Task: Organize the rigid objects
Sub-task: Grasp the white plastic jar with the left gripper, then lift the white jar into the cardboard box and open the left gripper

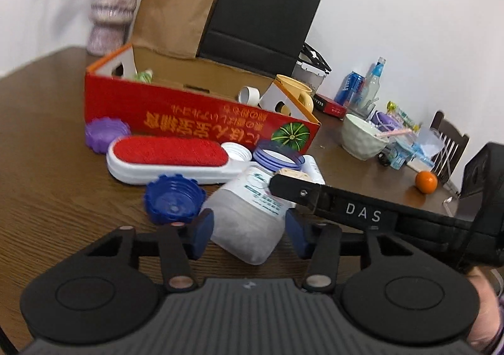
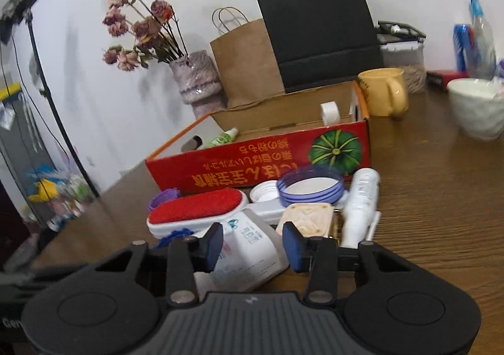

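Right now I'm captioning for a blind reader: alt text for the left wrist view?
The left claw straddles a white bottle lying on a wooden table, with the right claw reaching in above. Behind lie a blue cap, a red brush and a red box.

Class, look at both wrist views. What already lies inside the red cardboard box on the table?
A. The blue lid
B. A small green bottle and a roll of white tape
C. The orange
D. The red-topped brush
B: a small green bottle and a roll of white tape lie inside the red cardboard box; the other items sit outside it on the table.
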Available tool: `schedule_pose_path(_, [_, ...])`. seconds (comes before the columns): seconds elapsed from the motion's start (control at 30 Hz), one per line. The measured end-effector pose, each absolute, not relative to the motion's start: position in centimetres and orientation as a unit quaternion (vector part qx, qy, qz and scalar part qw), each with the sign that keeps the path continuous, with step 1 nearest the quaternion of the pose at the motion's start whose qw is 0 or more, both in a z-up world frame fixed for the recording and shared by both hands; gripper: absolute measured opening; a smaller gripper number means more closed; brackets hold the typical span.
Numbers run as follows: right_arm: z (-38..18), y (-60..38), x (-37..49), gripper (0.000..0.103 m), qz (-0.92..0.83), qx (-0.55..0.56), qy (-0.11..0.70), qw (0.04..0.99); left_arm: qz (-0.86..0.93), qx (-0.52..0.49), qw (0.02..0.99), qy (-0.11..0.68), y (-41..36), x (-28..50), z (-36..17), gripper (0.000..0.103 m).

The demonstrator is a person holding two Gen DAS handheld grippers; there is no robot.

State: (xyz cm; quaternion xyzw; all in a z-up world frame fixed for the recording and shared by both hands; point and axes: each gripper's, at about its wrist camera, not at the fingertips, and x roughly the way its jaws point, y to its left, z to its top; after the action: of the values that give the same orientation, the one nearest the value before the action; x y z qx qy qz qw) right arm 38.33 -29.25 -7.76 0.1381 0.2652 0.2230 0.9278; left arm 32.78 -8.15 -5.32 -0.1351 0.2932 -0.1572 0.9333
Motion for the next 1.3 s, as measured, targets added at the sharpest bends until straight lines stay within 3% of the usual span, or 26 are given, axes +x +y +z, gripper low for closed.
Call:
schedule_pose_path(0.1, [-8.0,-29.6,38.6,0.04,0.23,0.157,0.269,0.922,-0.161,-0.15,0.928,0.3,-8.1,33.0,-5.8,0.039])
schedule_pose_path(0.2, [-7.7,-29.6,37.8,0.027,0.228,0.143,0.279,0.922,-0.168,-0.155,0.927,0.297,-7.9,32.1,-5.5,0.035])
schedule_pose_path(0.47, [-7.9,-29.9,31.4,0.026,0.239,0.159,0.277,0.917,-0.188,-0.145,0.928,0.289,-6.4,28.3,-5.6,0.034])
schedule_pose_path(0.53, [-7.8,-29.9,30.2,0.026,0.24,0.16,0.271,0.918,-0.19,-0.136,0.93,0.283,-5.8,27.4,-5.4,0.038])
schedule_pose_path(0.57, [-7.7,-30.0,29.8,0.031,0.233,0.161,0.266,0.922,-0.183,-0.132,0.933,0.281,-5.6,27.4,-5.2,0.046])
schedule_pose_path(0.63, [-7.7,-30.1,29.9,0.042,0.211,0.158,0.264,0.928,-0.165,-0.129,0.939,0.273,-5.2,27.9,-5.1,0.049])
schedule_pose_path(0.83, [-7.9,-29.6,32.2,0.049,0.21,0.189,0.277,0.918,-0.168,-0.136,0.927,0.307,-5.5,31.1,-5.8,0.063])
schedule_pose_path(0.93, [-8.4,-29.2,32.8,0.047,0.203,0.197,0.287,0.915,-0.178,-0.147,0.92,0.315,-5.6,31.3,-6.1,0.061])
schedule_pose_path(1.0, [-8.9,-29.5,33.2,0.039,0.225,0.227,0.294,0.901,-0.192,-0.155,0.917,0.314,-5.6,31.2,-6.2,0.047])
schedule_pose_path(1.3, [-7.4,-29.2,31.2,0.03,0.23,0.218,0.284,0.905,-0.179,-0.142,0.928,0.295,-5.9,29.0,-4.9,0.037])
